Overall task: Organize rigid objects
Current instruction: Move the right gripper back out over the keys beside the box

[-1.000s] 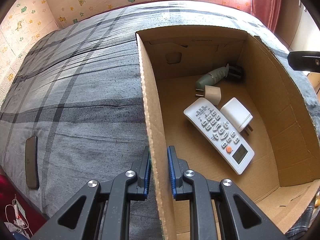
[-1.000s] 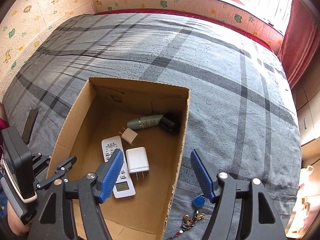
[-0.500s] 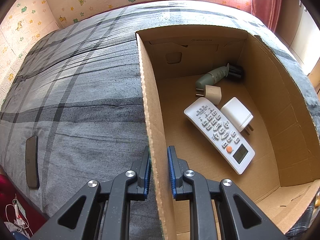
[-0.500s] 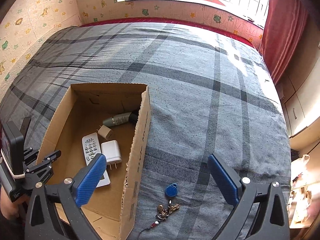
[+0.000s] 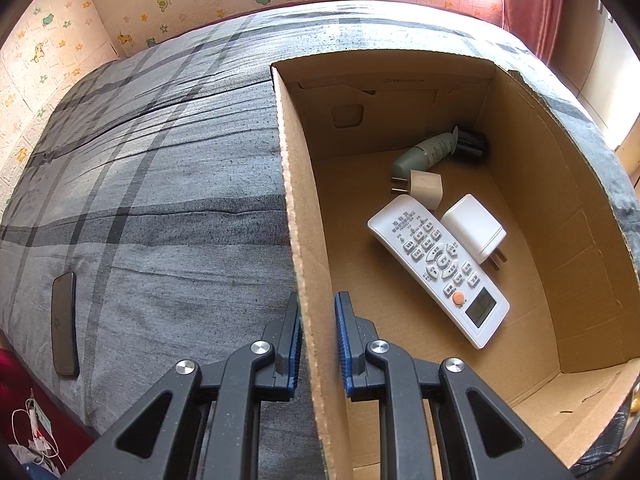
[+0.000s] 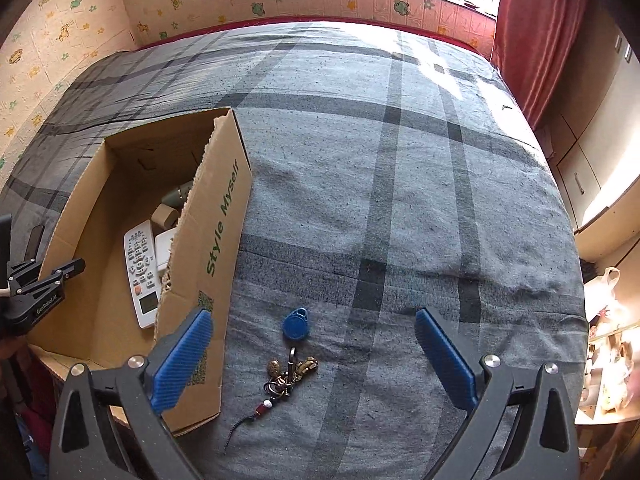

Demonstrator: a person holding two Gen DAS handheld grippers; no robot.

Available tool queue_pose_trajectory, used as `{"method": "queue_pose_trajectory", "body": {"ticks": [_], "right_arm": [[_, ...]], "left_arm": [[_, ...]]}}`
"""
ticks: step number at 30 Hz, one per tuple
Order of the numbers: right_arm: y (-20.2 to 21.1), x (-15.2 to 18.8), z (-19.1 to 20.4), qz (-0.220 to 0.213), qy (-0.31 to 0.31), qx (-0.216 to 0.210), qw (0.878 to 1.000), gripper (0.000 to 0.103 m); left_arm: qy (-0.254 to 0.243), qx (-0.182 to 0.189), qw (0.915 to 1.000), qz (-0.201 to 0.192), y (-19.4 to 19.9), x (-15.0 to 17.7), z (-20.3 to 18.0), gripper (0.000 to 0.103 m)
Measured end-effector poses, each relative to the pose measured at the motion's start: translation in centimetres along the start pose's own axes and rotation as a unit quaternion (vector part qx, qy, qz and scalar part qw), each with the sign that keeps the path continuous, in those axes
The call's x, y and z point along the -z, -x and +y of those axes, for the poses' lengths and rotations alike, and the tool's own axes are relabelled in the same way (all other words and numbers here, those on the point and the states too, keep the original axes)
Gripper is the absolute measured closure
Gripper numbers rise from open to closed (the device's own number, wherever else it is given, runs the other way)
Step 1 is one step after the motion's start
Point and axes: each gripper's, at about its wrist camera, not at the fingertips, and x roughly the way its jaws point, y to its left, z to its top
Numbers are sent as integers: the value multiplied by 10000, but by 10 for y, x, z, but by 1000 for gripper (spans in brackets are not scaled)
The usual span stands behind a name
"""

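Observation:
An open cardboard box [image 5: 304, 216] lies on a grey plaid bed. My left gripper [image 5: 317, 308] is shut on its near left wall. Inside the box lie a white remote [image 5: 438, 268], a white charger [image 5: 474, 228], a beige plug [image 5: 424, 188] and a green tube [image 5: 426, 152] with a black cap. In the right wrist view the box [image 6: 216, 240] is at the left. A bunch of keys [image 6: 286, 374] with a blue fob [image 6: 295, 323] lies on the cover just right of the box. My right gripper [image 6: 312, 314] hangs wide open above the keys, with nothing touching its pads.
A dark flat slab [image 5: 64, 322] lies on the bed near its left edge. The bed cover [image 6: 420, 200] stretches far to the right and back. A red curtain [image 6: 536, 32] and cupboards [image 6: 584, 168] stand beyond the bed's right side.
My right gripper moved right, from over the box's inside to over the keys, and its jaws spread wider. The left gripper and the box have not moved.

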Motion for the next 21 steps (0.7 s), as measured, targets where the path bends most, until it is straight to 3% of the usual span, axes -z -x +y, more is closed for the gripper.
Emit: {"method": "queue_pose_trajectory", "body": {"ticks": [12, 21], "right_arm": [[-40, 54, 1, 248, 108, 20, 9996, 0], [-62, 67, 7, 376, 298, 59, 9988, 0]], "left_arm": [[-4, -19, 10000, -3, 1, 0, -1, 85], [21, -13, 10000, 2, 1, 1, -1, 85]]}}
